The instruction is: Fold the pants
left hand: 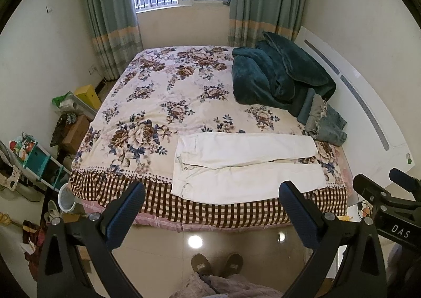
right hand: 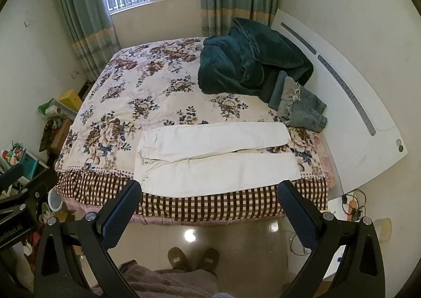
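The left gripper [left hand: 211, 190] is held level, jaws spread wide, nothing gripped between the fingers [left hand: 126, 215]. The right gripper [right hand: 209, 190] is held in the same attitude, jaws likewise spread wide and unloaded, and is seen at the right edge of the left wrist view. Two slippered feet [right hand: 193, 258] are seen below, side by side

White pants [left hand: 244, 163] lie on a floral bedsheet [left hand: 163, 92] with a brown-checked edge; teal blanket [left hand: 276, 74] upper right, green curtains [left hand: 110, 8].
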Tool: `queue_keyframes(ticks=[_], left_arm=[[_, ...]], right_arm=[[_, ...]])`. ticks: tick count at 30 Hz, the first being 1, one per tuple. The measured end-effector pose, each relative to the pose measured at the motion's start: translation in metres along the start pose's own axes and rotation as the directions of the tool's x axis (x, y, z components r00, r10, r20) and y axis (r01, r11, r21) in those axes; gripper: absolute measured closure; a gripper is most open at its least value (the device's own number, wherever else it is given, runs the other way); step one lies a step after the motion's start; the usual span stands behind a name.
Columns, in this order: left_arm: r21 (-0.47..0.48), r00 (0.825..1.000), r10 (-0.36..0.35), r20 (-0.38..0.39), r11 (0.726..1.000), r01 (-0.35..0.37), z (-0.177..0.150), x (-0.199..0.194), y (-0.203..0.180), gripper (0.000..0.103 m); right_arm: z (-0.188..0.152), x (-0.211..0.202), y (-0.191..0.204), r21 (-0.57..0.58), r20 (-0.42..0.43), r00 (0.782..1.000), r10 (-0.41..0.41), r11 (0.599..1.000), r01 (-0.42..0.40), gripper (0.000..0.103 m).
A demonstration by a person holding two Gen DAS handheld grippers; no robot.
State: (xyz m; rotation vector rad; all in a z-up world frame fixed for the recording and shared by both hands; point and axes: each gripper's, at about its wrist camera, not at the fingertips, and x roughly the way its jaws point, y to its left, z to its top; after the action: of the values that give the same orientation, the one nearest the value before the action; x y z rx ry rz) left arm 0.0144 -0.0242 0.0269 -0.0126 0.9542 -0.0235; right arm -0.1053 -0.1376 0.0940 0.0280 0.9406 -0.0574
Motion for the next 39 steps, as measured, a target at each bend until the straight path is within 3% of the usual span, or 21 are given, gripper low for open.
queue_keyframes(ticks=[7, 13, 19, 24, 26, 31, 34, 37, 39], left_arm=[[-0.009, 0.999, 0.035, 0.027, 0.999, -0.034, 0.012, 0.044, 0.03, 0.0], [0.003, 0.997, 0.07, 0.014, 0.998, -0.07, 0.039, 0.115, 0.035, 0.0], [0.011, 0.991, 0.091, -0.095, 0.996, -0.09, 0.068, 0.213, 0.023, 0.0], [-0.041, 0.97, 0.142, -0.198, 0.987, -0.153, 0.097, 0.302, 0.011, 0.0], [-0.087, 0.953, 0.157, -0.258, 0.979, -0.185, 0.112, 0.348, 0.009, 0.0], [-0.237, 0.891, 0.151, -0.427, 0.933, -0.272, 0.135, 0.473, 0.016, 0.0], [-0.313, 0.836, 0.134, -0.532, 0.887, -0.341, 0.137, 0.561, 0.021, 0.0], [-0.353, 0.79, 0.124, -0.6, 0.846, -0.401, 0.13, 0.634, 0.026, 0.0], [-0.369, 0.761, 0.109, -0.639, 0.826, -0.427, 0.124, 0.677, 0.029, 0.0]], right_arm=[[0.014, 0.049, 0.003, 0.099, -0.005, 0.996, -0.092, 0.991, 0.092, 0.0], [0.052, 0.122, -0.016, 0.199, -0.031, 0.989, -0.148, 0.968, 0.151, 0.0], [0.106, 0.238, -0.056, 0.249, -0.115, 0.981, -0.155, 0.952, 0.179, 0.0], [0.155, 0.366, -0.104, 0.305, -0.21, 0.971, -0.117, 0.936, 0.179, 0.0], [0.173, 0.423, -0.126, 0.327, -0.256, 0.962, -0.096, 0.928, 0.18, 0.0], [0.217, 0.585, -0.191, 0.391, -0.352, 0.932, -0.081, 0.892, 0.226, 0.0], [0.23, 0.679, -0.224, 0.428, -0.409, 0.91, -0.071, 0.865, 0.26, 0.0], [0.235, 0.781, -0.258, 0.453, -0.467, 0.882, -0.066, 0.838, 0.303, 0.0], [0.228, 0.826, -0.27, 0.464, -0.502, 0.863, -0.061, 0.823, 0.328, 0.0]])
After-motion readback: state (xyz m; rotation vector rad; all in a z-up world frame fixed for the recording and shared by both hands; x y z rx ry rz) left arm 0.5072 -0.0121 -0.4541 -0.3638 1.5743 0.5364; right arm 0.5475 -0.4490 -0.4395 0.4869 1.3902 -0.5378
